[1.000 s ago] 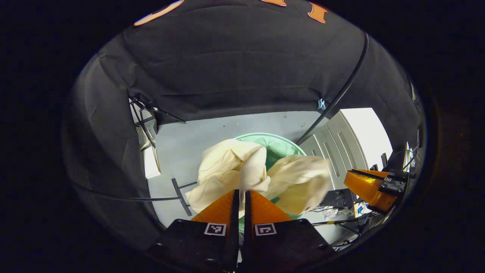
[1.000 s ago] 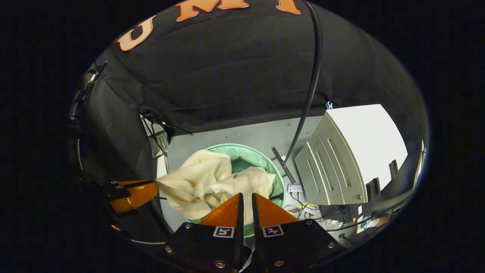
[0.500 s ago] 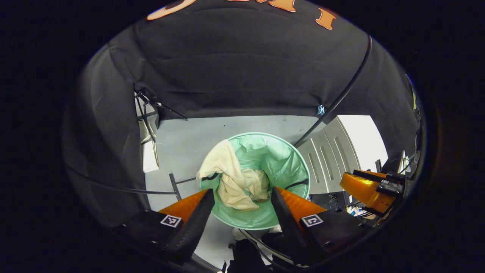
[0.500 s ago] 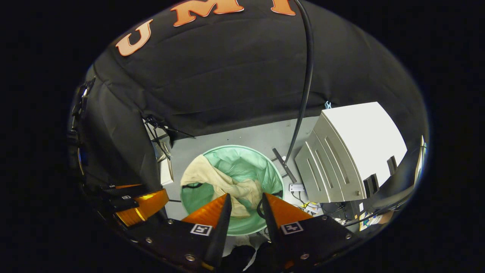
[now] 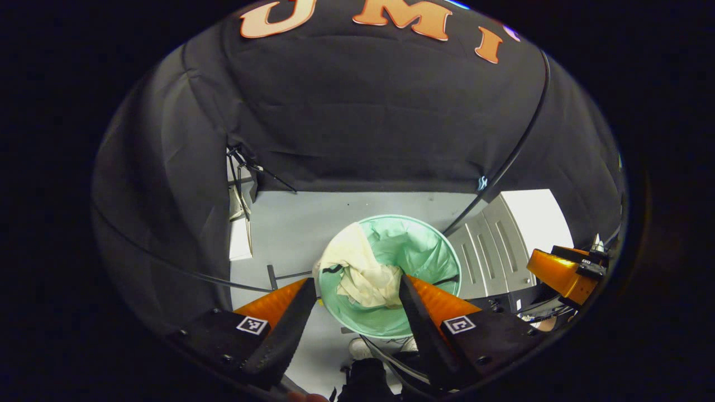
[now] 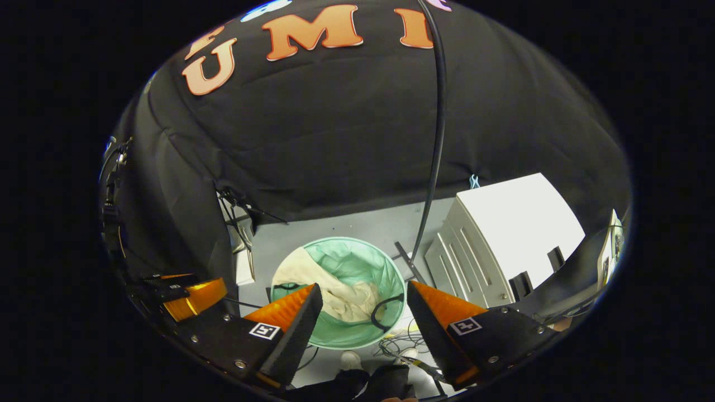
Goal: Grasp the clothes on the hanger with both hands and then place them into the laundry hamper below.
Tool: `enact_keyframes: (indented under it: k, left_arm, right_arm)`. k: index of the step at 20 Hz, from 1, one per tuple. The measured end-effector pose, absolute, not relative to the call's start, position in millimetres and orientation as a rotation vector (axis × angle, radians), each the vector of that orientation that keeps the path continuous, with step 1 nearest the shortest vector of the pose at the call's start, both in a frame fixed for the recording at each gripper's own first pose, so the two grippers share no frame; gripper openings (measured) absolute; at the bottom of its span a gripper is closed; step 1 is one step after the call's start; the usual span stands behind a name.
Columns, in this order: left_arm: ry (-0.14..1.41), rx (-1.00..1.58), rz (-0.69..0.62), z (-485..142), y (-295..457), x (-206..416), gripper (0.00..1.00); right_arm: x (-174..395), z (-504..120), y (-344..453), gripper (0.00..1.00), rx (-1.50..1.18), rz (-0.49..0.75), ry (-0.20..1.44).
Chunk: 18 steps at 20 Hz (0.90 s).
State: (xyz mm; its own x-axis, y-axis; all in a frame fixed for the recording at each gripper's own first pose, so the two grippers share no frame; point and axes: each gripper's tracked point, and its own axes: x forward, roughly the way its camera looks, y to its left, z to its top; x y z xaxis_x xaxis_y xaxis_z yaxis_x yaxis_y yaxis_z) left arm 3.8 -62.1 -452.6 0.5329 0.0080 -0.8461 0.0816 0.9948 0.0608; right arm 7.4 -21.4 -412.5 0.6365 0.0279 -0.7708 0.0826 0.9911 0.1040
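Note:
A cream-coloured garment (image 5: 360,273) lies crumpled inside the round green laundry hamper (image 5: 430,248) on the grey floor, one end draped over the hamper's left rim. My left gripper (image 5: 353,287) hangs open well above the hamper with nothing between its fingers. In the right gripper view the same garment (image 6: 335,293) sits in the hamper (image 6: 363,259), and my right gripper (image 6: 364,296) is also open and empty above it. The right gripper (image 5: 564,273) shows at the right edge of the left gripper view. The left gripper (image 6: 190,296) shows at the left of the right gripper view.
A white cabinet (image 6: 514,234) stands right of the hamper. A black curved pole (image 6: 435,139) rises from a floor base beside the hamper. Cables (image 6: 402,340) lie on the floor near the hamper. A person's shoes (image 5: 363,349) are below. A stand (image 5: 240,184) sits at the left wall.
Both grippers were shut on the garment a second ago, then opened and dropped it into the hamper. Since then both have risen, and the right one has opened wider.

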Motion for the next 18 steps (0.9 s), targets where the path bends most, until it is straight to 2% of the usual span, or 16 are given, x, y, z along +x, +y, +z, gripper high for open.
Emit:
enact_keyframes:
  k: [5, 12, 15, 18]
  left_arm:
    - [0.849, 0.082, -0.02, -376.2, -42.8, 22.8, 0.98]
    - [0.581, 0.055, -0.039, -236.3, -31.2, 41.8, 0.98]
    - [0.463, 0.029, -0.047, -177.8, -29.0, 49.6, 1.0]
    - [0.358, 0.035, -0.043, -129.5, -23.5, 53.8, 0.98]
  right_arm:
    - [8.3, -317.3, -33.0, 0.94, 0.126, -0.041, 0.749]
    - [9.9, -169.3, -57.9, 0.94, 0.079, -0.064, 0.516]
    - [11.6, -128.1, -69.3, 0.94, 0.06, -0.068, 0.424]
    - [8.9, -74.8, -72.9, 0.94, 0.054, -0.066, 0.346]
